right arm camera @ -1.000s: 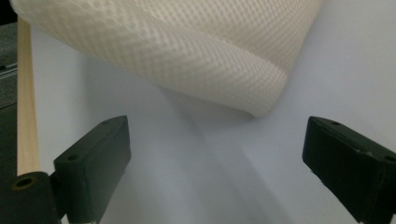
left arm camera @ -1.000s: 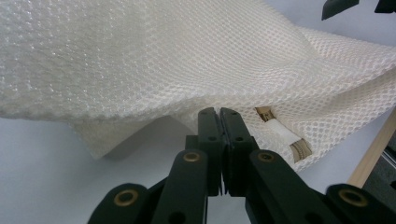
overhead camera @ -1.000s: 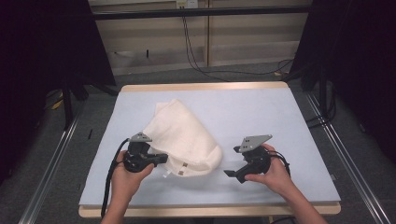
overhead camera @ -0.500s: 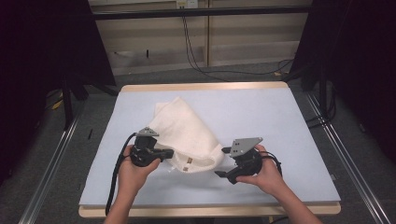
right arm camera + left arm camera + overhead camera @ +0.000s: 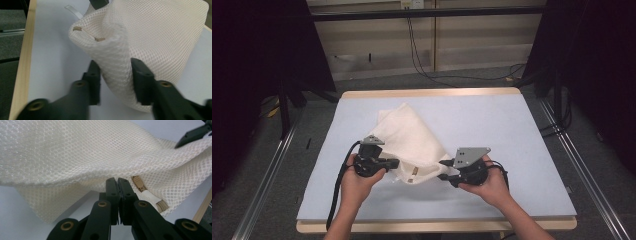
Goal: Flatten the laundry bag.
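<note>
While the left gripper (image 5: 393,163) keeps its jaws pressed together on the near left edge of the white mesh laundry bag (image 5: 409,140), the right gripper (image 5: 443,169) has just been closing its jaws around a rolled fold at the bag's near right corner. In the right gripper view the fold (image 5: 116,67) sits between the two black jaws, which appear to be touching it, though whether they have a firm pinch I cannot tell. The bag lies in the middle of the pale blue table (image 5: 512,130), its near end lifted off the surface between the two grippers and its far end still resting on the cloth.

The main risk is probably a weak right-hand catch: the mesh is springy and bunched, so the fold may squirt out once tension comes on. Pulling the hands apart too early could also drag the edge out of the left jaws, which seem to hold only a thin hem. The beige zipper (image 5: 147,195) lies just beside the left jaws and could snag.
</note>
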Motion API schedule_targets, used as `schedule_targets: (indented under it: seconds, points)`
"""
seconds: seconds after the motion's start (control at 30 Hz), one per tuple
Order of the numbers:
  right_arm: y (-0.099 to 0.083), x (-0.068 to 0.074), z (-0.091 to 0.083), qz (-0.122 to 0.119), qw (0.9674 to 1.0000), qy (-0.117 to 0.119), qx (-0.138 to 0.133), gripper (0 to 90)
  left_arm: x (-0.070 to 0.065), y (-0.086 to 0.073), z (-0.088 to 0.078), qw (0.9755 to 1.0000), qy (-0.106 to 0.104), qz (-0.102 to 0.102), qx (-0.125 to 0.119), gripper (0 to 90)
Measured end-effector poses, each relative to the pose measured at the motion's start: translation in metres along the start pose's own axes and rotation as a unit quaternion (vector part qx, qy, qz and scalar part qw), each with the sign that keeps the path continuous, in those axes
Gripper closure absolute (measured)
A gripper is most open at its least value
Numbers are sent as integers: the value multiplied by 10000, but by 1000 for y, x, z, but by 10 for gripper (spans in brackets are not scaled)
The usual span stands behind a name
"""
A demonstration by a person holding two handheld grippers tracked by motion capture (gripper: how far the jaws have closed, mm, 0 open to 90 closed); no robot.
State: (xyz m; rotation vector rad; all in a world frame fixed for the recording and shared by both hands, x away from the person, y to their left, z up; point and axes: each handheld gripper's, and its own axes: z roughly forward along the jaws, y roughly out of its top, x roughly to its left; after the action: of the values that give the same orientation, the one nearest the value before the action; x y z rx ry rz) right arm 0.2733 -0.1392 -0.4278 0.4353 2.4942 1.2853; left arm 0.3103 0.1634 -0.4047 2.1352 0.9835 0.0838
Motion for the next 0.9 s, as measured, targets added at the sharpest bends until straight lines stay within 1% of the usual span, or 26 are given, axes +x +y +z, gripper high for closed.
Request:
schedule_targets:
  seconds: [0.03,0.07,0.1,0.13,0.17,0.2,0.23,0.27,0.3,0.33,0.37,0.4,0.43,0.5,0.53,0.57,0.6,0.63,0.67,0.7,0.73,0.77,0.8,0.87,0.9]
  points:
    - [-1,0,-1,67,10000,-4,4,700,0,0,1,10000,-20,26,10,878]
    - [-1,-3,-2,205,9998,-26,44,787,0,1,1,10000,17,45,22,874]
    - [-1,-3,-3,301,9995,-40,51,798,1,1,1,9999,39,89,66,872]
    - [-1,-4,-3,360,9993,-55,42,808,1,1,2,9999,22,79,63,867]
    - [-1,-4,-3,360,9993,-55,42,808,1,1,2,9999,22,79,63,859]
    - [-2,-6,-5,566,9983,-104,28,818,2,1,2,9999,60,102,56,848]
    - [-3,-8,-6,679,9976,-109,-4,820,1,0,2,9999,109,127,45,842]
    - [-4,-10,-7,764,9970,-87,-16,823,2,0,1,9998,100,146,52,832]
    - [-5,-11,-8,912,9957,-125,-42,823,2,-1,1,9998,115,135,-12,817]
    - [-5,-11,-8,912,9957,-125,-42,823,2,-1,1,9998,115,135,-12,797]
    - [-6,-13,-9,948,9954,-146,-76,824,3,-1,0,9997,151,169,-18,797]
    - [-7,-17,-11,1161,9931,-163,-106,825,4,-1,-1,9998,134,122,-49,779]
    - [-8,-19,-12,1222,9923,-159,-142,825,5,-2,-2,9997,171,153,-49,772]
    - [-8,-20,-13,1247,9919,-191,-152,825,5,-3,-2,9997,203,142,-72,766]
    - [-9,-23,-16,1296,9911,-235,-162,825,6,-3,-2,9997,181,146,-87,746]
    - [-10,-24,-16,1330,9907,-245,-167,825,7,-5,-3,9996,209,135,-102,738]
    - [-10,-24,-16,1330,9907,-245,-167,825,7,-5,-3,9996,209,135,-102,736]
    - [-10,-25,-17,1358,9902,-259,-174,825,9,-5,-4,9995,256,147,-102,736]
    - [-12,-26,-19,1418,9893,-311,-156,825,10,-6,-3,9995,260,77,-162,723]
    - [-13,-28,-20,1448,9888,-330,-174,826,12,-8,-4,9995,312,40,-102,716]
    - [-14,-30,-21,1506,9879,-319,-191,825,14,-9,-4,9992,394,96,-15,709]
    - [-16,-32,-23,1578,9866,-356,-217,826,14,-9,-4,9992,394,96,-15,704]
    - [-16,-32,-23,1578,9866,-356,-217,826,14,-11,-2,9992,393,15,-38,704]
    - [-21,-37,-27,1698,9842,-438,-241,825,17,-14,-1,9992,403,60,64,706]
    - [-21,-37,-27,1698,9842,-438,-241,825,18,-15,1,9989,464,23,35,706]
